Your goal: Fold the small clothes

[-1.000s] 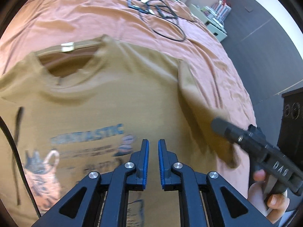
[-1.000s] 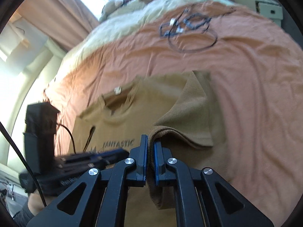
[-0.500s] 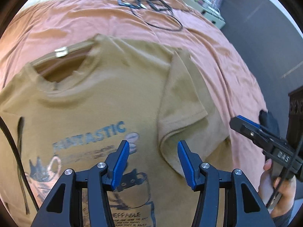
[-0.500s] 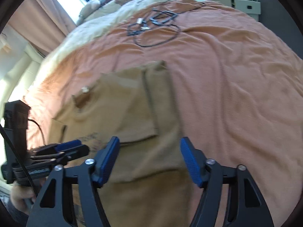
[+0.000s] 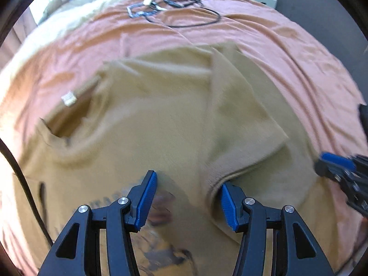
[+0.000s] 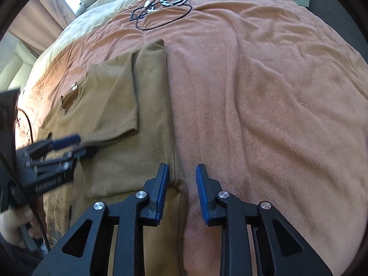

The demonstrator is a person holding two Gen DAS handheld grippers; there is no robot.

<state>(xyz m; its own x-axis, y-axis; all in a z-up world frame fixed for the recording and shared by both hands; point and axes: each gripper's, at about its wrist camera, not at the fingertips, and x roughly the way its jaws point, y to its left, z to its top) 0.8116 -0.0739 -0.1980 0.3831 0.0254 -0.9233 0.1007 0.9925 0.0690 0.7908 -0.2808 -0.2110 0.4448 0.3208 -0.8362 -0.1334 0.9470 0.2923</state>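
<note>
Both of my tools have let go since a second ago: the right hand-held gripper (image 6: 181,192), which was pinched on the sleeve, now stands with its jaws apart and nothing between them, and the sleeve lies folded in over the chest. The left hand-held gripper (image 5: 187,201) has opened wide too, from nearly closed, and holds nothing.

Nearest me on the left, those open jaws hover over the printed front of the tan T-shirt (image 5: 161,119), with the hem of the folded sleeve (image 5: 241,133) just by the right-hand finger. On the right, my jaws straddle the shirt's outer side edge where it meets the orange bedspread (image 6: 264,103); one finger is over cloth, the other over blanket. I can't tell whether either tool touches the fabric.

Further up, the shirt lies flat on the bed, face up, neck label (image 5: 68,98) away from me. Beyond it a tangle of black cables (image 6: 164,2) sits well apart on the bedspread.

I judge the first sleeve fold done and the side panel fold next. That calls for closing on the side edge low down, a second grip nearer the shoulder, then lifting both together and carrying the edge in toward the middle without dragging the sleeve loose.
</note>
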